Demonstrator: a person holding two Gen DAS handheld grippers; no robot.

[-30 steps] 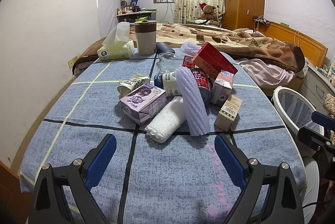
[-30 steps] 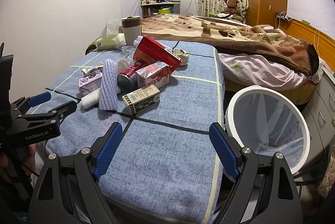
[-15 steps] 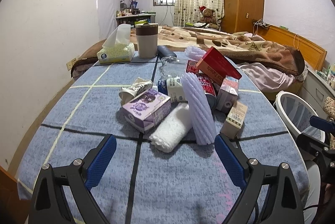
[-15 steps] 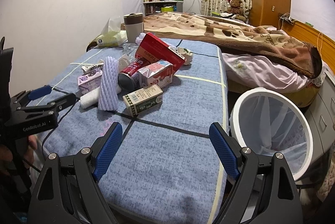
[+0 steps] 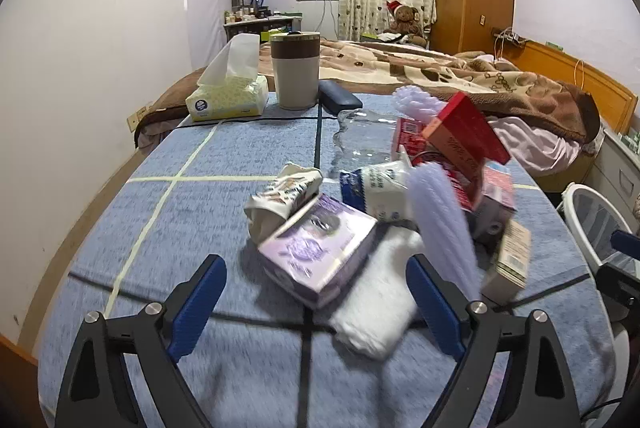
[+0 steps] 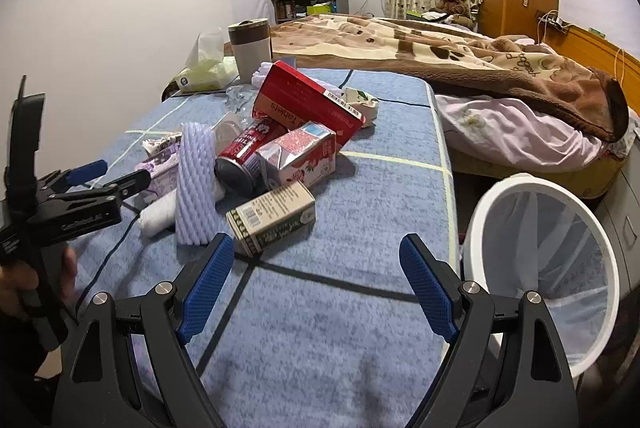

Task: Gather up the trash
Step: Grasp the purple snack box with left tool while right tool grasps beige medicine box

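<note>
Two tools over the counter [image 6: 320, 328], which is covered w/ a blue checked cloth. Left tool [image 5: 316, 302] has jaws wide but closing, nothing pressed btwn the pads; purple box [image 5: 318, 250] and white foam roll [image 5: 376, 308] lie just ahead btwn the fingers. Right tool [image 6: 316, 286] is wide, empty, over bare cloth, w/ green-and-cream box [image 6: 272, 218] just beyond its left finger. Trash pile sits mid-counter: lilac foam sleeve [image 6: 194, 184], red can [image 6: 246, 156], pink carton [image 6: 298, 158], red tablet box [image 6: 308, 104] leaning on top. White bin [image 6: 540, 272] w/ clear liner stands off the counter's right edge, beside the bed [image 6: 500, 68]. Tissue box [image 5: 228, 98] and cup [image 5: 296, 70] stand at the far end.
</note>
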